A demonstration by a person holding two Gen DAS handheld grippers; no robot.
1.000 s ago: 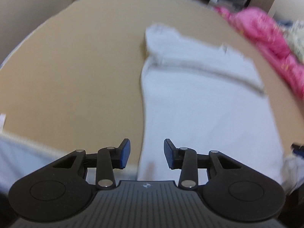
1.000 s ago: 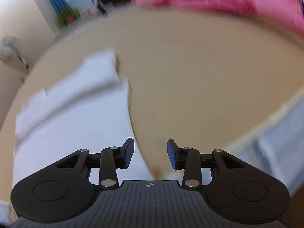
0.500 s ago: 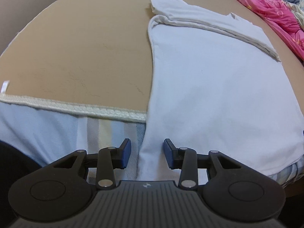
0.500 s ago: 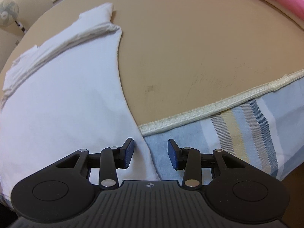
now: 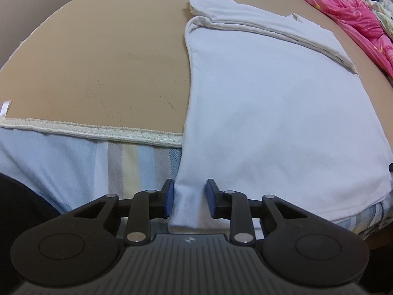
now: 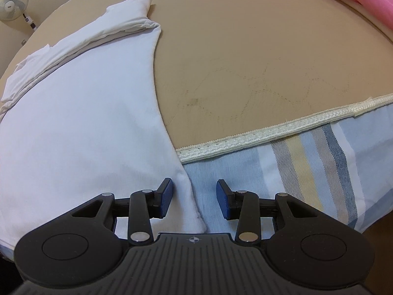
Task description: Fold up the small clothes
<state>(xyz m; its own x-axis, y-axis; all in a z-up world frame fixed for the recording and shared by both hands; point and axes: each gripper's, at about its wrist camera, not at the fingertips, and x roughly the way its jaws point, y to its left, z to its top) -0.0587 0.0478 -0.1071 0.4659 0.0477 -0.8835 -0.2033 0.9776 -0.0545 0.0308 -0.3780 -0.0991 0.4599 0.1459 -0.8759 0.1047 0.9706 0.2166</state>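
Observation:
A white garment [image 5: 270,110] lies flat on a tan mat [image 5: 98,61], its far end folded over in a thick band. Its near hem hangs over the mat's trimmed edge. My left gripper [image 5: 189,198] sits at the garment's near left corner; its jaws are closing and the fabric bunches between the pads. In the right wrist view the same garment [image 6: 73,110] fills the left half. My right gripper [image 6: 194,198] stands open over the near right corner, with the cloth edge lying beside its left pad.
A blue striped sheet [image 6: 307,167] hangs below the mat's cream trim [image 5: 98,130]. A pink blanket [image 5: 356,17] is heaped at the far right of the bed. A standing fan [image 6: 12,2] is beyond the far left edge.
Both grippers came down to the garment's near hem. The left jaws narrowed around the left corner, which now creases between them. The right jaws kept their width.

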